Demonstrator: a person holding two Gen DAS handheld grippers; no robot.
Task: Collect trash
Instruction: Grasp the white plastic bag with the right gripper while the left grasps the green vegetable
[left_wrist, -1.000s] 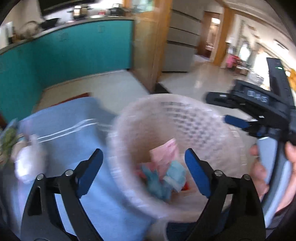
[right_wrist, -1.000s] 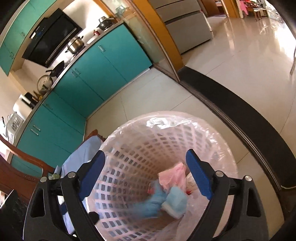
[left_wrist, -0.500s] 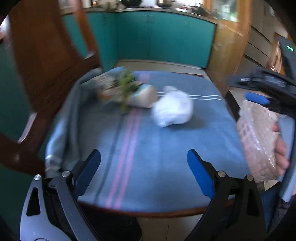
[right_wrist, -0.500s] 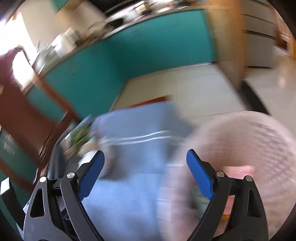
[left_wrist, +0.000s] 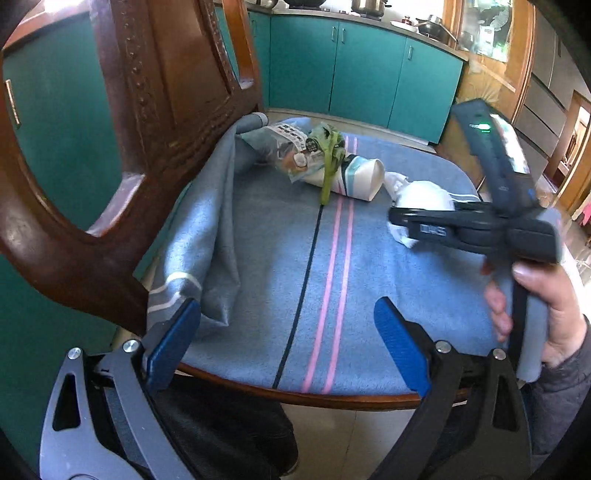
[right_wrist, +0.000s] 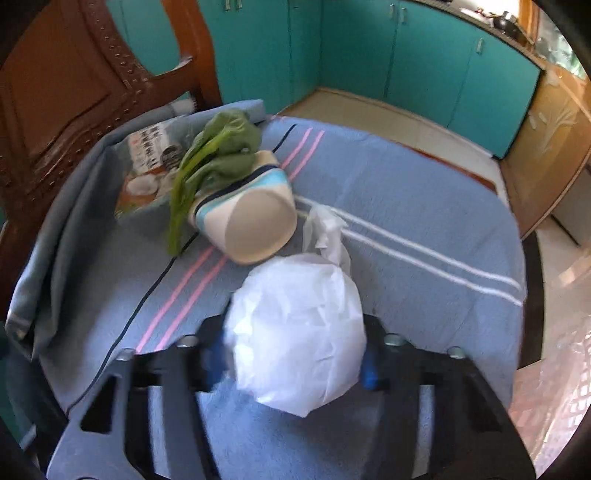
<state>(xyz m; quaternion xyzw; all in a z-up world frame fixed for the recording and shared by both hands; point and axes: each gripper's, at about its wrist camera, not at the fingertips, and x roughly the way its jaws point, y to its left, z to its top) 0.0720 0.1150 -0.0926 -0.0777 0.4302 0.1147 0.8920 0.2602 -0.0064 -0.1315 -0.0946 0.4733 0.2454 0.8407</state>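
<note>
Trash lies on a blue towel (left_wrist: 266, 266) covering a chair seat. The right gripper (right_wrist: 295, 363) has its fingers on either side of a crumpled white plastic bag (right_wrist: 299, 332), apparently touching it, though blur hides how firm the grip is. A tipped paper cup (right_wrist: 255, 229), a leafy green stalk (right_wrist: 207, 162) and a wrapper (right_wrist: 147, 166) lie just beyond the bag. The left gripper (left_wrist: 288, 343) hangs wide open and empty at the seat's near edge, farther away.

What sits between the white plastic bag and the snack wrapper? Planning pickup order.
The tipped paper cup with green leaves draped over it, seen in the right wrist view.
</note>
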